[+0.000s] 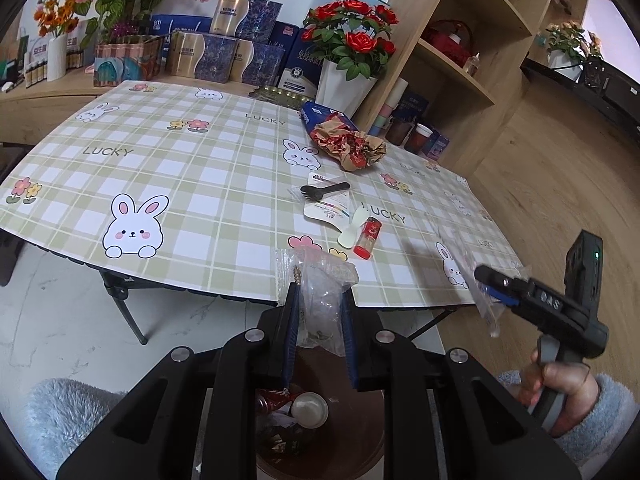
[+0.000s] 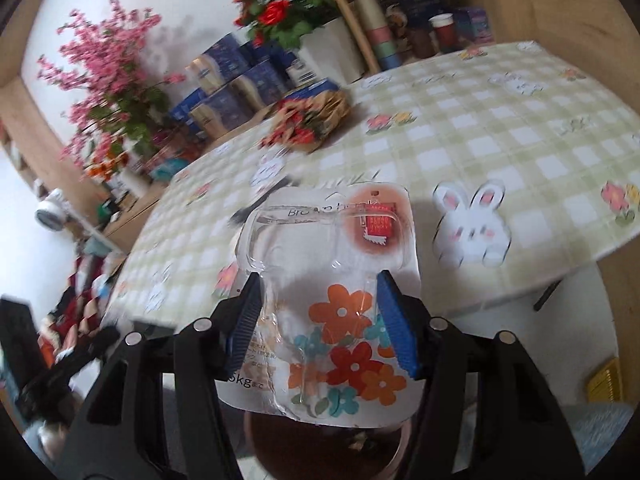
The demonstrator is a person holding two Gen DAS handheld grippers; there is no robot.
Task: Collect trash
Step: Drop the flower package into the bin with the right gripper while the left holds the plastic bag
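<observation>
Here, left gripper [image 1: 318, 312] clamped on crumpled clear plastic bag [image 1: 322, 300], held above brown bin [image 1: 320, 456] with a can inside. Right gripper [image 2: 320, 320] pinching flower-printed blister pack [image 2: 336, 300], lettering "Bro..." and "kg" partly legible, over the bin. On desk [image 1: 180, 168], cloth reading "LUCKY": red lighter [image 1: 368, 238], black fork [image 1: 324, 190], crumpled wrapper [image 1: 348, 148].

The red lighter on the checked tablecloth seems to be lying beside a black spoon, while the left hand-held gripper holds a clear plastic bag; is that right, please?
Not quite: the spoon beside the red lighter is white, not black; the black utensil is a fork further back. The left wrist view shows it. The left hand-held gripper does hold a clear plastic bag.
</observation>
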